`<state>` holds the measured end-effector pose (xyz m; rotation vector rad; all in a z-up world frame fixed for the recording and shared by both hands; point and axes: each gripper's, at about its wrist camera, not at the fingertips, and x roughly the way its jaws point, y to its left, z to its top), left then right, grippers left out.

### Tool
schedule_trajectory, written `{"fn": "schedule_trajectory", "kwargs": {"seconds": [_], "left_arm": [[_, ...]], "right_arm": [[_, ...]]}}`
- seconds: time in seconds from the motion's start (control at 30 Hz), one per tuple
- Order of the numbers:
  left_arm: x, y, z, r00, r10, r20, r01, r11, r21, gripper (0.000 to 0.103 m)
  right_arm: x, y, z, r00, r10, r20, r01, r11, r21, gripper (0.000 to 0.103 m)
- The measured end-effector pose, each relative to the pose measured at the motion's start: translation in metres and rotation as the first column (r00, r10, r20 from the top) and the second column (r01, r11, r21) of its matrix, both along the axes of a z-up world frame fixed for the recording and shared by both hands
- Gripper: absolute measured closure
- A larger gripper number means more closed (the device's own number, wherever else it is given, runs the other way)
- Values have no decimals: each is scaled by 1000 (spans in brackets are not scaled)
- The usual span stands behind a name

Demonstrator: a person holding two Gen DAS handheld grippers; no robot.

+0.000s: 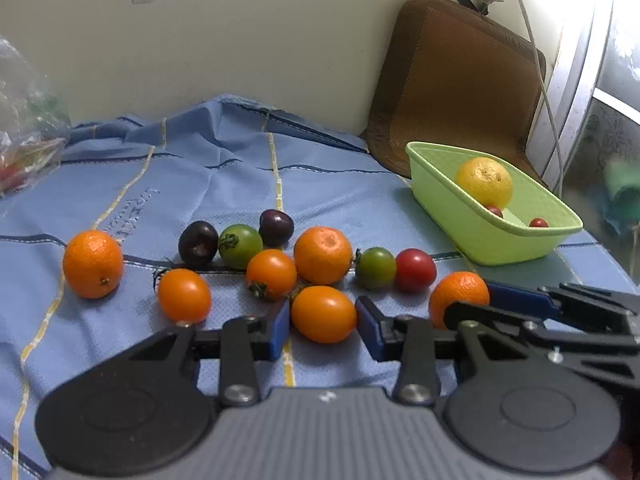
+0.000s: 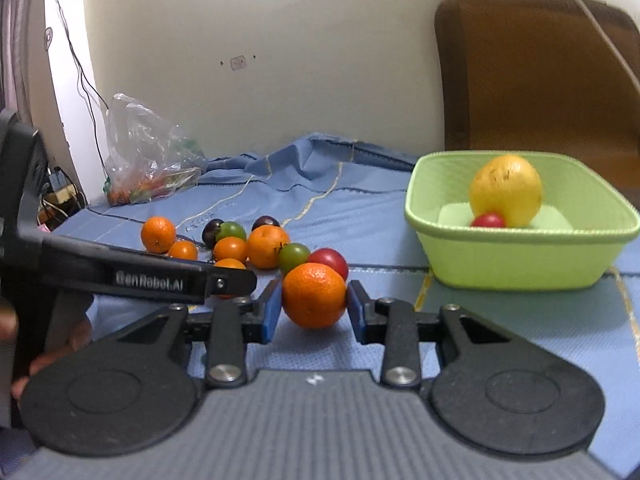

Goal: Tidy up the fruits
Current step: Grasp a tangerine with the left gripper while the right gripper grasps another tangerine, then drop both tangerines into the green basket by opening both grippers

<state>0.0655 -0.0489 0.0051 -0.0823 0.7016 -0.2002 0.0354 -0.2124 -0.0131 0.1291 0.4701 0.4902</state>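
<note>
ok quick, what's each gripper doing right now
left gripper: closed on the orange tomato, pads on both sides
right gripper: closed on the mandarin, pads on both sides

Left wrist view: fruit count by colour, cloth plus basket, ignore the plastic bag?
Orange fruit: 6, all on the blue cloth
Red fruit: 3, two of them in the green basket
Green fruit: 2
Dark purple fruit: 2
Yellow fruit: 1, in the basket
Total: 14

Blue cloth (image 1: 332, 184) woven, matt; green basket (image 2: 520, 256) seemingly textured plastic; tomatoes (image 1: 323, 313) glossy; mandarins (image 2: 314, 295) dimpled.
</note>
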Motion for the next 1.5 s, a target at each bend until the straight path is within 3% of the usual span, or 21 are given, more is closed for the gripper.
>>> {"fn": "schedule_trajectory", "kwargs": {"seconds": [0.1, 0.23, 0.4, 0.5, 0.73, 0.83, 0.93, 0.97, 1.1, 1.23, 1.37, 1.5], "left_arm": [[-6, 4, 4, 1000, -15, -16, 14, 998, -60, 68], [-16, -4, 23, 994, -108, 12, 109, 986, -129, 68], [-2, -26, 52, 979, -195, 63, 203, 965, -166, 68], [19, -50, 64, 969, -233, 84, 244, 958, -151, 68], [75, -106, 48, 964, -261, 44, 264, 959, -107, 67], [88, -116, 40, 965, -260, 25, 261, 960, -97, 67], [95, -121, 35, 968, -249, 13, 249, 964, -90, 64], [96, -121, 34, 969, -246, 12, 246, 965, -88, 60], [90, -111, 39, 972, -235, 23, 237, 965, -112, 60], [63, -74, 60, 974, -202, 103, 215, 967, -136, 60], [26, -13, 67, 985, -92, 144, 114, 982, -150, 59], [-8, 32, 55, 994, 5, 110, 8, 992, -125, 59]], "right_arm": [[-1, -4, -1, 1000, 2, -13, -1, 1000, 32, 65], [-7, -7, 2, 1000, 3, 17, -4, 999, 39, 65], [-26, -36, 25, 968, -114, 223, 95, 991, 92, 65], [-23, -55, 35, 929, -209, 305, 207, 978, 40, 65], [17, -100, 17, 927, -334, 173, 327, 943, 64, 65], [27, -97, 13, 929, -342, 138, 340, 940, 38, 64], [30, -96, 10, 934, -336, 122, 337, 941, 21, 61], [30, -95, 10, 934, -334, 129, 335, 942, 19, 55], [23, -95, 12, 919, -352, 178, 353, 935, 25, 51], [18, -102, 13, 905, -375, 200, 370, 927, 64, 51], [8, -107, 15, 892, -391, 226, 374, 920, 115, 51], [1, -106, 19, 903, -363, 228, 330, 928, 170, 57]]}}
